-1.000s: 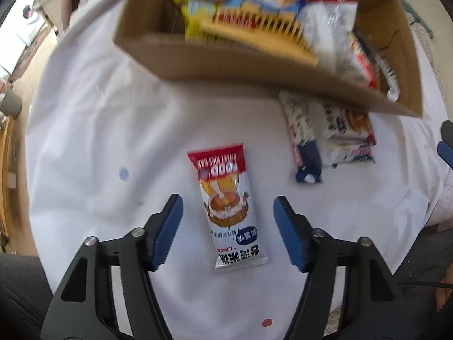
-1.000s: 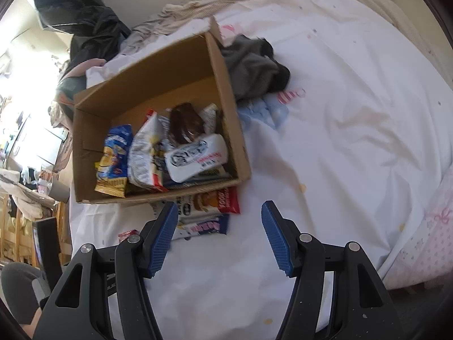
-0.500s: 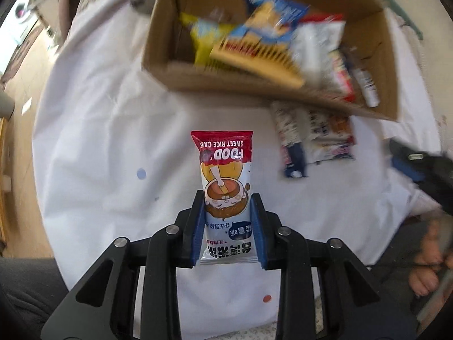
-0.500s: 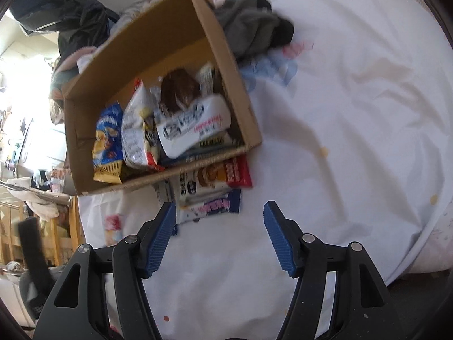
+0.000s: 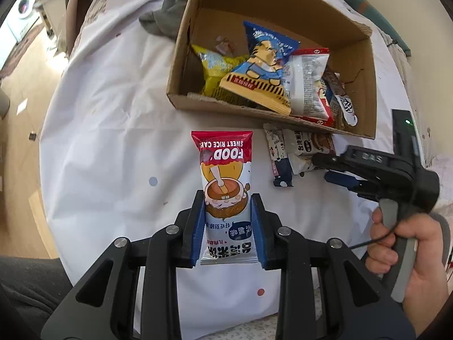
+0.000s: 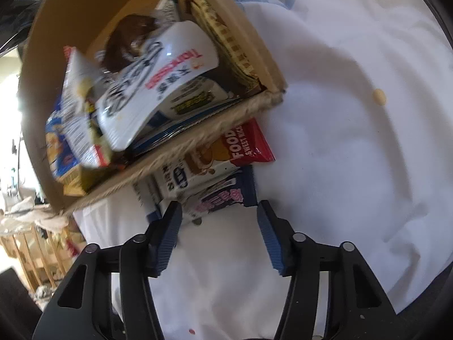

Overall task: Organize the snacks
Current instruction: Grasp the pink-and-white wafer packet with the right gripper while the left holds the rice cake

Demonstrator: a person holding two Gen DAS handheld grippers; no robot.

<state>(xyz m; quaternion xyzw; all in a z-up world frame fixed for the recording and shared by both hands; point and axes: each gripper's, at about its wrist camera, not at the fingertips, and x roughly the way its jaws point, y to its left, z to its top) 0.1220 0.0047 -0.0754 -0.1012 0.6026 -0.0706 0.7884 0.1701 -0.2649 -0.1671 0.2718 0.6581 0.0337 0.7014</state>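
Observation:
My left gripper [image 5: 228, 228] is shut on a red and white sweet rice cake packet [image 5: 223, 178], held above the white cloth, short of the cardboard box [image 5: 271, 116]. The box holds several snack bags; it also shows in the right wrist view [image 6: 198, 136]. My right gripper [image 6: 216, 236] is open, its fingers on either side of a navy and pink snack packet [image 6: 223, 198] lying beside the box. A second sweet rice cake packet [image 6: 218, 158] lies just behind it against the box wall. The right gripper also shows in the left wrist view [image 5: 334, 167], over those packets [image 5: 300, 150].
A white cloth [image 5: 113, 130] covers the round table. A grey garment [image 5: 167, 19] lies behind the box. The table edge is near on the left, with wooden floor [image 5: 19, 119] below. A wooden rack [image 6: 36, 252] stands off the table's left.
My left gripper closed on the rice cake packet and lifted it towards the box. My right gripper moved down and forward to the packets beside the box, still open.

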